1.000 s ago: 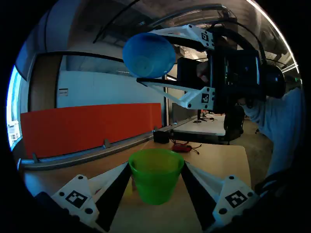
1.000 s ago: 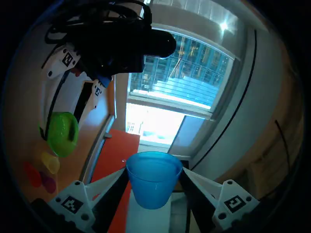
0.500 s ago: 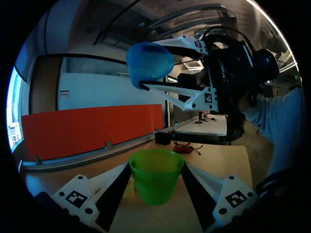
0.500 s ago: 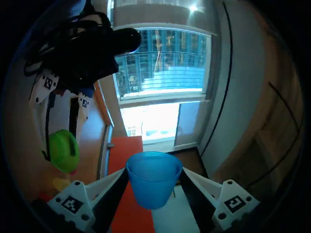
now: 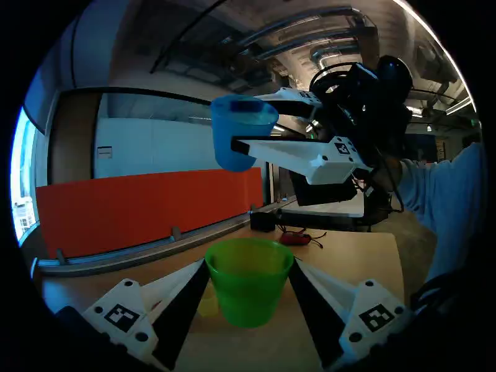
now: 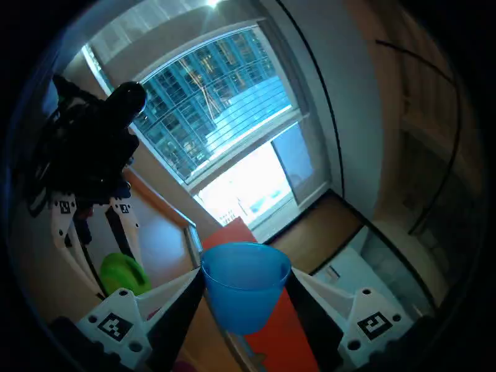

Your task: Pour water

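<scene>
In the left gripper view, my left gripper [image 5: 248,291] is shut on a green cup [image 5: 249,282], held upright just above the wooden table [image 5: 347,248]. Above it, the right gripper [image 5: 239,137] holds a blue cup [image 5: 239,130] almost upright, its opening facing up. In the right gripper view, the blue cup [image 6: 245,285] sits pinched between my right gripper's [image 6: 245,291] white fingers. The left gripper [image 6: 99,217] and the green cup [image 6: 123,273] appear at the lower left of that view. I see no water stream.
An orange partition [image 5: 142,204] with a metal rail runs along the table's far edge. A red item [image 5: 291,237] and a black box [image 5: 260,218] lie at the back. A person's sleeve [image 5: 446,198] is at right. A small yellow object [image 5: 208,305] sits beside the green cup.
The blue cup has swung from tipped toward the green cup back to nearly upright, and the right gripper has rolled level. The green cup has stayed in place.
</scene>
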The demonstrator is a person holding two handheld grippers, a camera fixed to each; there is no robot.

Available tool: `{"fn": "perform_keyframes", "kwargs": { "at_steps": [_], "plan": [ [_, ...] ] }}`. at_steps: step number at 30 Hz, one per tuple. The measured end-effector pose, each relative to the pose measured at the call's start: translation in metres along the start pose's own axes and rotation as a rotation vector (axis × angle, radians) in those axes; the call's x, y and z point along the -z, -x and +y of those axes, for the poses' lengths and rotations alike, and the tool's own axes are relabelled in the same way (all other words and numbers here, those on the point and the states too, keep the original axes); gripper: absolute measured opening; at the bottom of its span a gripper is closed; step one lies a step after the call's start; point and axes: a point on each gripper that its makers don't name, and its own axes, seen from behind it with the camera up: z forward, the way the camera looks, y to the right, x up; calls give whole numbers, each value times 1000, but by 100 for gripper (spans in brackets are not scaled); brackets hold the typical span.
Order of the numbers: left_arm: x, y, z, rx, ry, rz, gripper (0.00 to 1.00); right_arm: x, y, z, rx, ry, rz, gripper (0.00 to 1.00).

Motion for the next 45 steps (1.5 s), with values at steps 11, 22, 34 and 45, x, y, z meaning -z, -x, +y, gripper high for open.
{"fn": "perform_keyframes", "kwargs": {
  "at_steps": [11,22,34,45],
  "plan": [
    [1,-1,-3,-5,-9,1,87,7,-6,-14,-388,-53,12,90],
    [2,0,-12,-7,-29,-1,87,11,-1,-16,-667,-86,3,90],
    [11,2,-30,-16,-67,-14,87,14,18,-23,-701,-84,-27,90],
    [22,9,-52,-16,-114,-37,87,25,41,-29,-738,-82,-51,90]
  ]
}}
